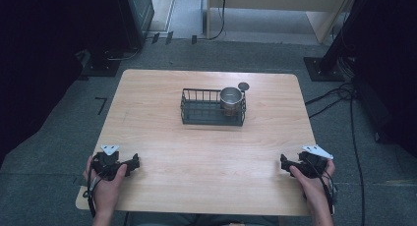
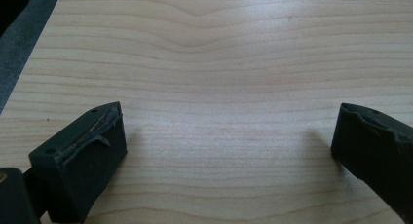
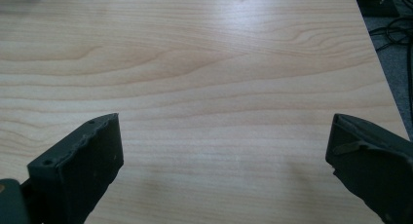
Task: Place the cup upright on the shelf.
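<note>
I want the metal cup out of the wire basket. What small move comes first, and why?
Probably reach the right gripper forward toward the metal cup: it stands at the right end of the wire basket, and both grippers rest open, empty, at the table's near edge.

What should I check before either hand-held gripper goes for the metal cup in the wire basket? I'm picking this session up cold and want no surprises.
1. Left hand-held gripper open and empty: ok; its own view shows the jaws wide apart over bare wood.
2. Right hand-held gripper open and empty: ok, same in its view.
3. Metal cup upright: ok; it stands in the right end of the wire basket.
4. Path across the table to the basket free: ok, bare wood between.
5. Small dark round thing behind the basket: cannot tell what it is; avoid knocking it.
6. Cup contents: cannot tell.
</note>
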